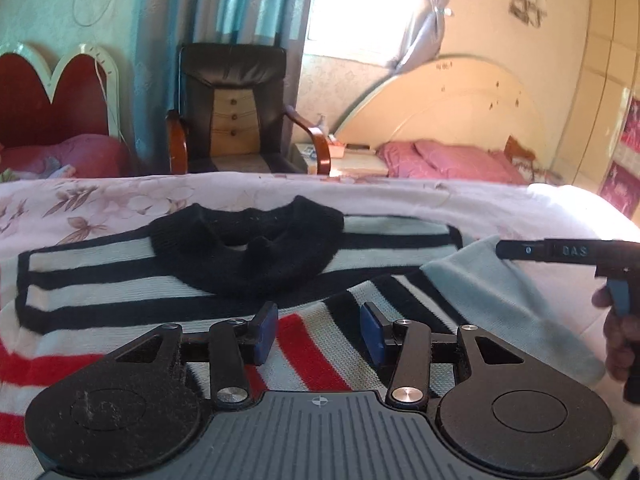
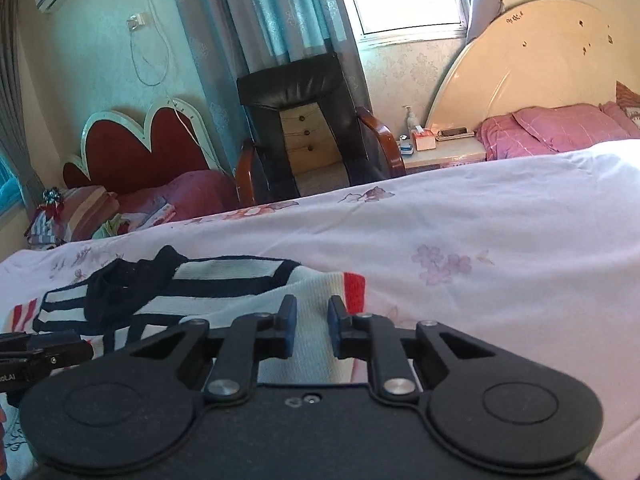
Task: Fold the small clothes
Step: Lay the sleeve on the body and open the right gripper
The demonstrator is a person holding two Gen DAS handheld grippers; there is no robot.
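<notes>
Two grippers hover over a striped sweater point(image 1: 240, 280) lying flat on the bed point(image 2: 480, 220), sleeve-folding stage I'd guess. Left gripper point(image 1: 318, 330) jaws part-open and empty, right gripper point(image 2: 312, 330) jaws narrow, empty; next, grab an edge.

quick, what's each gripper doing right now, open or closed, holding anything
Left gripper: open, nothing between its pads, over the striped sweater.
Right gripper: jaws narrowly apart over the sweater's pale fabric; no grip visible.
</notes>
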